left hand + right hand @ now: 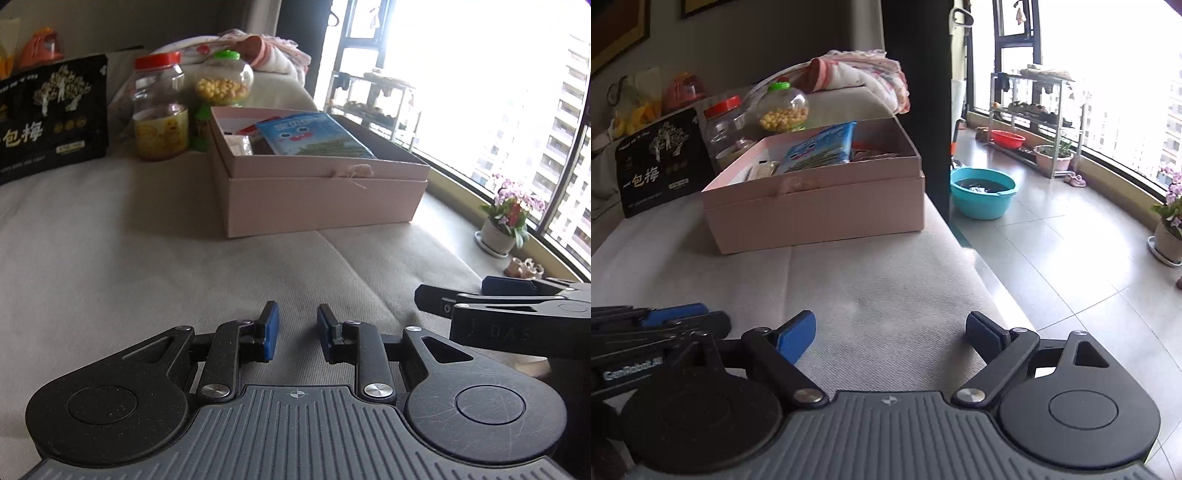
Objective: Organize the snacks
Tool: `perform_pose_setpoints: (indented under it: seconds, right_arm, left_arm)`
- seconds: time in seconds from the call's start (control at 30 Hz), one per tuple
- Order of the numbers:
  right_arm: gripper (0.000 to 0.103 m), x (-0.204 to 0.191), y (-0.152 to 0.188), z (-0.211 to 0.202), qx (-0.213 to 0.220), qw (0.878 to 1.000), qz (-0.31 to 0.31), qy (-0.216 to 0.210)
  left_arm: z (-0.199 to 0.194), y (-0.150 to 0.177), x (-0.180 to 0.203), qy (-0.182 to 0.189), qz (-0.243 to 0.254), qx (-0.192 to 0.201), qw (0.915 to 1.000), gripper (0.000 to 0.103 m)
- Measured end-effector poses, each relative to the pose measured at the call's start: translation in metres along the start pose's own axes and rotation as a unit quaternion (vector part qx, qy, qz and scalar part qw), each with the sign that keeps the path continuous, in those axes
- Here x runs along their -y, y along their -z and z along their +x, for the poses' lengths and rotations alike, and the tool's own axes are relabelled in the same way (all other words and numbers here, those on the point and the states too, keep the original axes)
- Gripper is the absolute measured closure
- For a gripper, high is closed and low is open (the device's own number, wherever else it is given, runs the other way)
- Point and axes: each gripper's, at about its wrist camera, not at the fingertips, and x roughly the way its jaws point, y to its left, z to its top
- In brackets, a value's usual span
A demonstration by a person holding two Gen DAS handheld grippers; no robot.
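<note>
Your left tool [294, 331] sat low in the frame, its blue pads drawn in as near as they go, gripping nothing. Your right tool [891, 334] was spread wide and empty over the pale cushioned surface [871, 273]. The pink box [317, 192] stood at centre frame, a blue snack packet [314, 134] leaning inside it. At the upper left, beside the box, stood a red-lidded jar [159, 107], a green-capped jar [223, 79] and a black pouch [51, 114].
</note>
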Motion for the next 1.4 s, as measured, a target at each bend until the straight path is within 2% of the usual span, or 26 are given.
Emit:
perform_pose_setpoints:
  seconds: [0.43,1.4]
  right_arm:
    - [0.013,-0.016,-0.003,0.012,-0.016,0.999,-0.036,0.019]
    - [0.012,-0.012,-0.002,0.011,-0.010,1.000,-0.027,0.010]
  left_arm:
    - [0.002,0.000,0.007,-0.012,0.010,0.006,0.9999,0.076]
    - [0.001,0.001,0.009,-0.013,0.006,0.005,0.9999,0.076]
